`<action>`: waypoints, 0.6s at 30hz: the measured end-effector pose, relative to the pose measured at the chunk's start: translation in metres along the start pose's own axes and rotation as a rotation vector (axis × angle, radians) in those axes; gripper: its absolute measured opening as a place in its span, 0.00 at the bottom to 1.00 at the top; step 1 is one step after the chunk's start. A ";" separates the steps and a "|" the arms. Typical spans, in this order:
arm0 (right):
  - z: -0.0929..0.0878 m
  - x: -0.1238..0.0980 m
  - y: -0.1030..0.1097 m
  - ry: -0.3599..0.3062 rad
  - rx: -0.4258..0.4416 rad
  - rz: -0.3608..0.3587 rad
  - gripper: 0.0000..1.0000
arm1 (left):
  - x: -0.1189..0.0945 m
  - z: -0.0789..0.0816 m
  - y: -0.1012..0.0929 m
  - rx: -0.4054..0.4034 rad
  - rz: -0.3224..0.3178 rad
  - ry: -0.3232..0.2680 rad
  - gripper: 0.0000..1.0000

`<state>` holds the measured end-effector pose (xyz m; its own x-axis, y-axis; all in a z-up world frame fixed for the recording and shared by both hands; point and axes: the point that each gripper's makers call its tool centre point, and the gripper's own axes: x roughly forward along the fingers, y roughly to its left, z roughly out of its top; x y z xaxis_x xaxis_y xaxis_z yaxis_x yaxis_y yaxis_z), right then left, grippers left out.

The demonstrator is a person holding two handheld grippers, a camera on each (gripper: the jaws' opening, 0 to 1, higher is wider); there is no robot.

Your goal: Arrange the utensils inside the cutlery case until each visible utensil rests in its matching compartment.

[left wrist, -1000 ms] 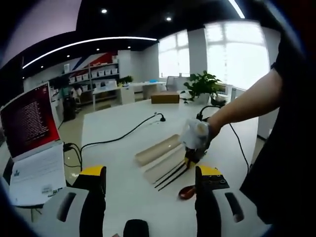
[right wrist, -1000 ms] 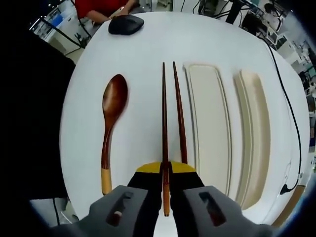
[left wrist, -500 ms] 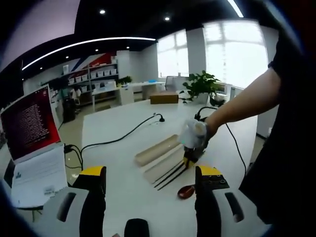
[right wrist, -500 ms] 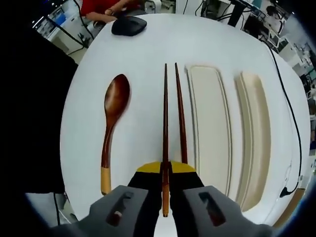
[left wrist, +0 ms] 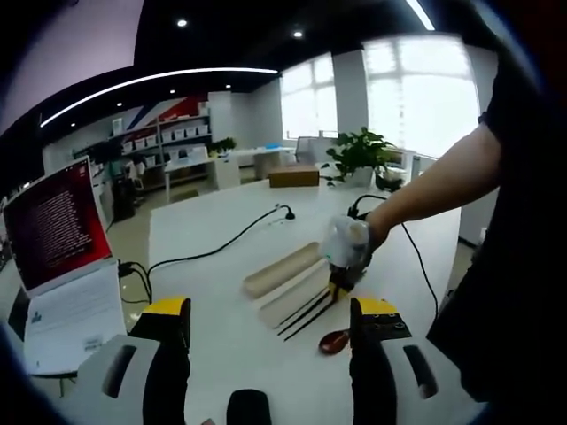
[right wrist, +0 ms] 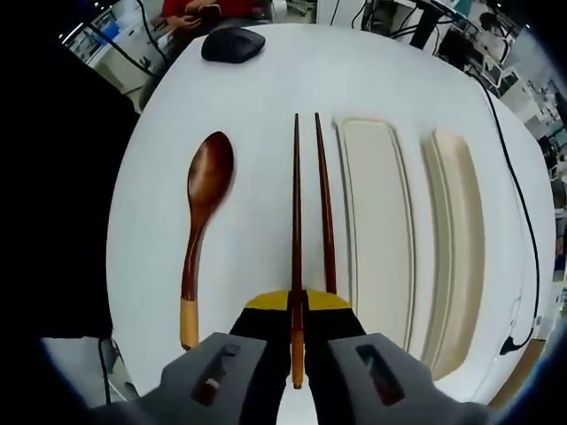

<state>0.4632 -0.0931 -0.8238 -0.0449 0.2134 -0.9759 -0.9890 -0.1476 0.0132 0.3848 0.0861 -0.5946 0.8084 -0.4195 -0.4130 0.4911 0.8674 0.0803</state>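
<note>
Chopsticks, dark wooden pair (right wrist: pixel 306 212): light, stiff, slick, prone to splay; right tool (right wrist: pixel 297 310) pinches one at its thick end. Left tool (left wrist: pixel 266 323) gapes empty above white bench (left wrist: pixel 204 257).

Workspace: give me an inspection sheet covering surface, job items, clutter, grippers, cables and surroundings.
Surface: round white table, bare around the utensils.
Job's things: two dark wooden chopsticks lie side by side left of the open cream cutlery case tray; cream case lid beside it; brown wooden spoon with yellow handle tip lies apart on the left. Nothing is in the tray.
Clutter: black computer mouse at the far edge.
Grippers: right hand-held gripper shut on one chopstick's end; left hand-held gripper open, held above the table.
Cables: black cable runs across the table.
Surroundings: open laptop with red screen, potted plant, shelves, windows.
</note>
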 end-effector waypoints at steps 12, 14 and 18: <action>0.001 0.000 0.001 -0.009 -0.012 -0.023 0.00 | -0.003 0.001 0.002 -0.006 0.011 -0.007 0.75; 0.001 -0.001 0.001 -0.009 -0.011 -0.026 0.00 | -0.002 0.001 0.001 -0.002 0.010 -0.008 0.75; 0.001 -0.001 0.001 -0.012 -0.008 -0.021 0.00 | -0.003 0.005 -0.001 0.000 0.008 -0.020 0.75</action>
<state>0.4625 -0.0922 -0.8228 -0.0254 0.2285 -0.9732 -0.9885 -0.1506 -0.0096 0.3835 0.0852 -0.5894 0.8185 -0.4184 -0.3937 0.4849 0.8706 0.0830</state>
